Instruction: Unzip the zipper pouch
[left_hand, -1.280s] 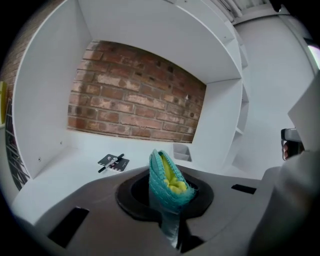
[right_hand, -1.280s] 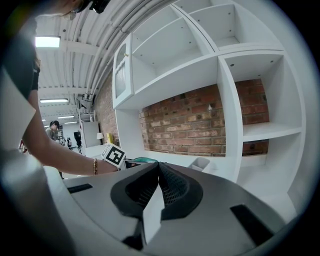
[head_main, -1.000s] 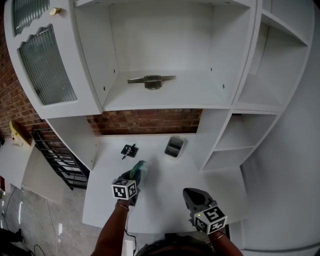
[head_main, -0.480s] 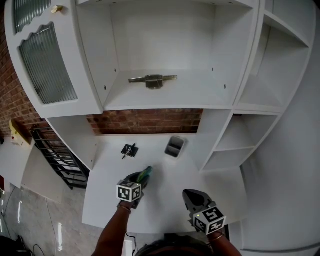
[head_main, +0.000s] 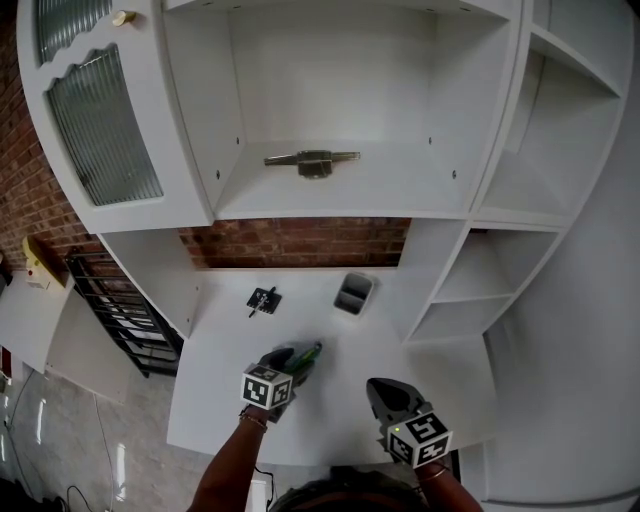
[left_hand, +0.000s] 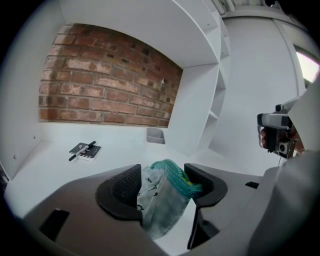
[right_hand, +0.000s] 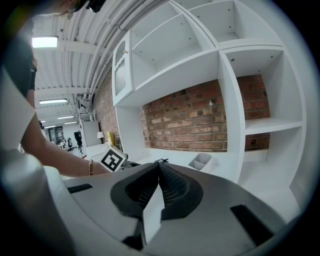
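Observation:
The zipper pouch (left_hand: 155, 210) is pale printed fabric with a teal-green top edge. It hangs between the jaws of my left gripper (left_hand: 162, 176), low over the white tabletop (head_main: 225, 345). Those jaws have just been opening and now stand apart, with the pouch slack between them and leaning on the left pad. In the head view the left gripper (head_main: 292, 362) is at the table's front middle, and the pouch's green edge (head_main: 308, 352) shows at its tip. My right gripper (head_main: 385, 393) rests at the front right, shut with nothing in it (right_hand: 159, 167).
A small grey bin (head_main: 352, 293) and a black notebook with a pen (head_main: 262, 300) lie near the brick back wall. A metal piece (head_main: 312, 161) rests on the shelf above. A glass cabinet door (head_main: 100, 120) stands open at the left.
My left gripper has moved right and nearer across the table with the pouch, and its jaws have spread. The right gripper has stayed where it was.

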